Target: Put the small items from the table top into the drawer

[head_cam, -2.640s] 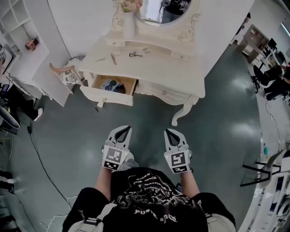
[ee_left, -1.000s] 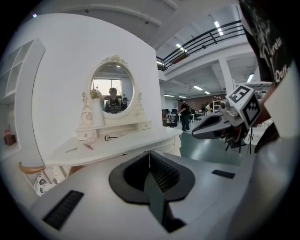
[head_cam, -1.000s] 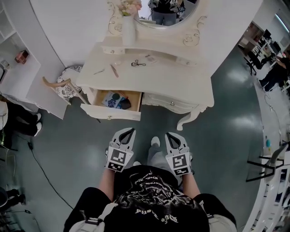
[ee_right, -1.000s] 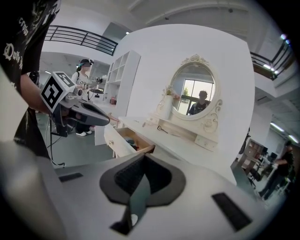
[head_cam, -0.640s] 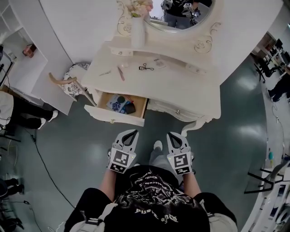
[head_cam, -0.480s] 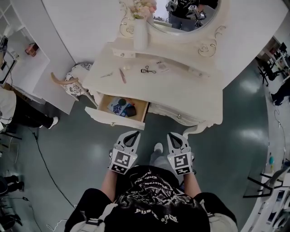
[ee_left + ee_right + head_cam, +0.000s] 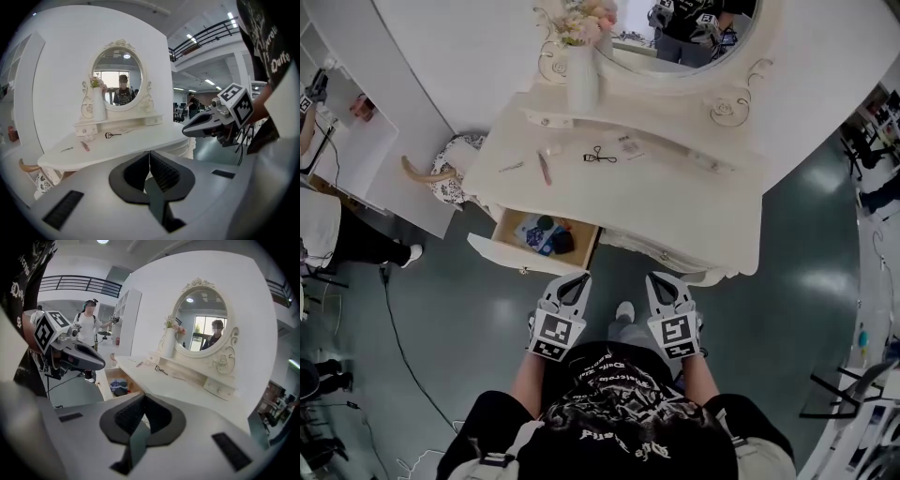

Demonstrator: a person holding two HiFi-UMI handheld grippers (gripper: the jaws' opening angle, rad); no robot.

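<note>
Head view: I'm standing in front of the white carved dressing table (image 7: 675, 202), not reaching yet. Left gripper (image 7: 579, 277) & right gripper (image 7: 654, 277) sit low by my body, short of the table edge. Each has its jaws pressed together w/ nothing between them, and both gripper views confirm that. So I judge this as the approach step, w/ no item picked up.

Task things: the black eyelash curler (image 7: 600, 156), thin pink stick (image 7: 544, 169) & small silvery tool (image 7: 511, 167) lie apart on the table's back-left part, near the tall white vase (image 7: 581, 80). The wood-lined drawer (image 7: 520, 260) at front left is pulled open, w/ a blue patterned pouch (image 7: 532, 231) & a dark item (image 7: 563, 242) inside.

Next, I'd think: step in, open one pair of jaws, come down low on one item. They're thin & flat on a hard top, so the pinch needs care.

The top is smooth, pale & mostly bare. Round mirror (image 7: 694, 42) above it, glossy grey-green floor (image 7: 441, 309) below, white walls around.
</note>
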